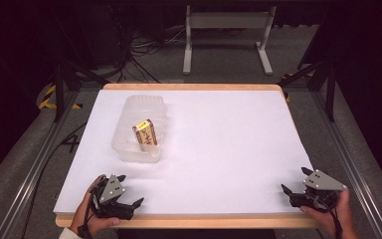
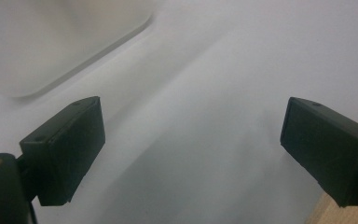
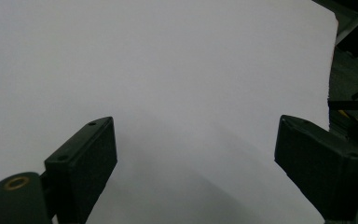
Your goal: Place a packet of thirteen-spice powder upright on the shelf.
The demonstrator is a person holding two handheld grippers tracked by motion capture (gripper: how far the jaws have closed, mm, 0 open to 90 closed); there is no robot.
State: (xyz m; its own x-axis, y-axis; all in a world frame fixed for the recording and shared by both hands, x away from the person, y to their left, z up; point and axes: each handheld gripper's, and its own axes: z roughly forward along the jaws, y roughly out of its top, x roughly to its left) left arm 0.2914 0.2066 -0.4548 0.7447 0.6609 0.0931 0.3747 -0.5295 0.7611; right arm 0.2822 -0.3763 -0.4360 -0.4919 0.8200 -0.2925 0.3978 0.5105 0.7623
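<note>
A clear plastic tub (image 1: 129,149) stands on the left half of the white table (image 1: 219,139). Inside it a small yellow and red box (image 1: 145,135) leans on its edge. My left gripper (image 1: 129,191) rests at the table's front left corner, below the tub, open with nothing between its jaws. In the left gripper view (image 2: 191,140) a corner of the tub (image 2: 51,42) shows blurred at the upper left. My right gripper (image 1: 294,180) sits at the front right corner, open and empty. In the right gripper view (image 3: 196,158) bare white tabletop (image 3: 168,70) lies between the jaws.
The table has a wooden rim (image 1: 189,220) along its front edge. Metal rails (image 1: 348,154) run along both sides on the grey floor. Beyond the far edge stand a white frame (image 1: 226,35), cables and black stands (image 1: 59,84).
</note>
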